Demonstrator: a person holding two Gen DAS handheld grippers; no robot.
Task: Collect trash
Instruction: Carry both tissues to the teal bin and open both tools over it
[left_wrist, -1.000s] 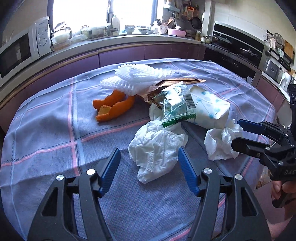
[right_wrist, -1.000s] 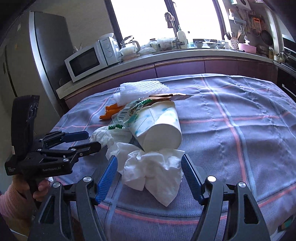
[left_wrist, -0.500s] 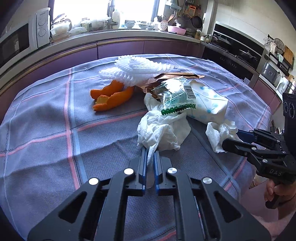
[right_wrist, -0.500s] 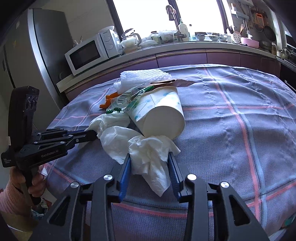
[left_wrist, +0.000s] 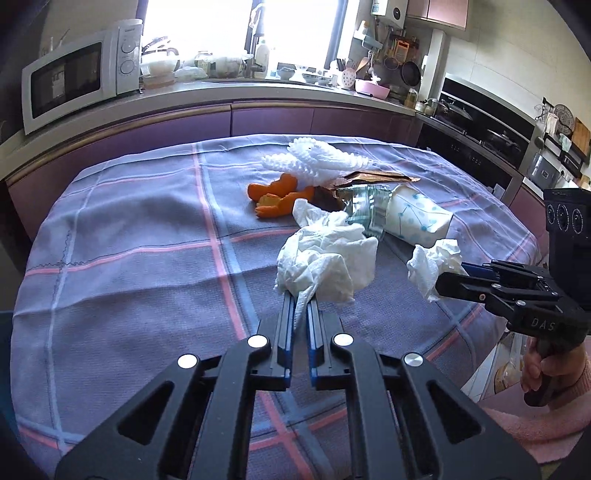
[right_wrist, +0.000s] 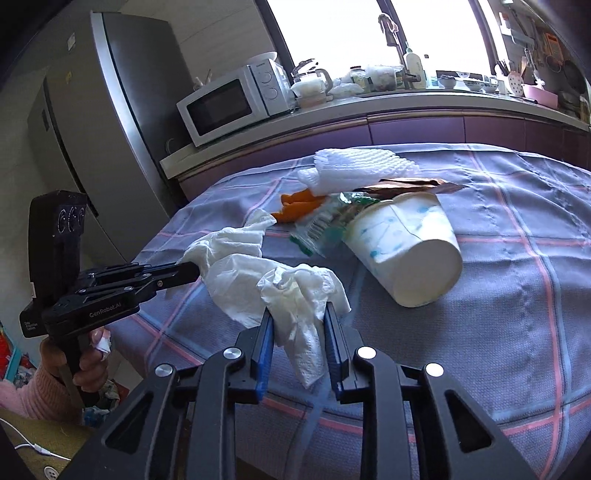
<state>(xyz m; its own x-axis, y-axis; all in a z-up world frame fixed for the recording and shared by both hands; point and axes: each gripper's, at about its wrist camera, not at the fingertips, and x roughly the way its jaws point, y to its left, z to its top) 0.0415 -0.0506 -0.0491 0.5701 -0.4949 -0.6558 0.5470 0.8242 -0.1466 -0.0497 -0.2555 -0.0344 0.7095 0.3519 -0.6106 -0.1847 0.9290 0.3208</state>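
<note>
My left gripper (left_wrist: 300, 299) is shut on a corner of a large crumpled white tissue (left_wrist: 325, 258), which hangs up off the cloth. In the right wrist view the right gripper (right_wrist: 298, 312) has a smaller crumpled tissue (right_wrist: 299, 291) between its blue pads; its jaws are closing and press on the paper. The left gripper (right_wrist: 197, 271) shows at the left with its tissue (right_wrist: 229, 251). Behind lie a tipped paper cup (right_wrist: 406, 251), a green plastic wrapper (left_wrist: 365, 210), orange peel (left_wrist: 277, 199), a white foam net (left_wrist: 317, 162) and a brown foil wrapper (left_wrist: 376, 177).
The table wears a purple checked cloth (left_wrist: 129, 258); its edge drops off close to both hands. A counter with a microwave (left_wrist: 74, 77) runs behind, a fridge (right_wrist: 110, 110) stands at the left, and a stove (left_wrist: 480, 125) at the right.
Both grippers went from wide open around the tissues to closed on them. The left one has drawn its tissue back and up; the right one has lifted its tissue slightly.
</note>
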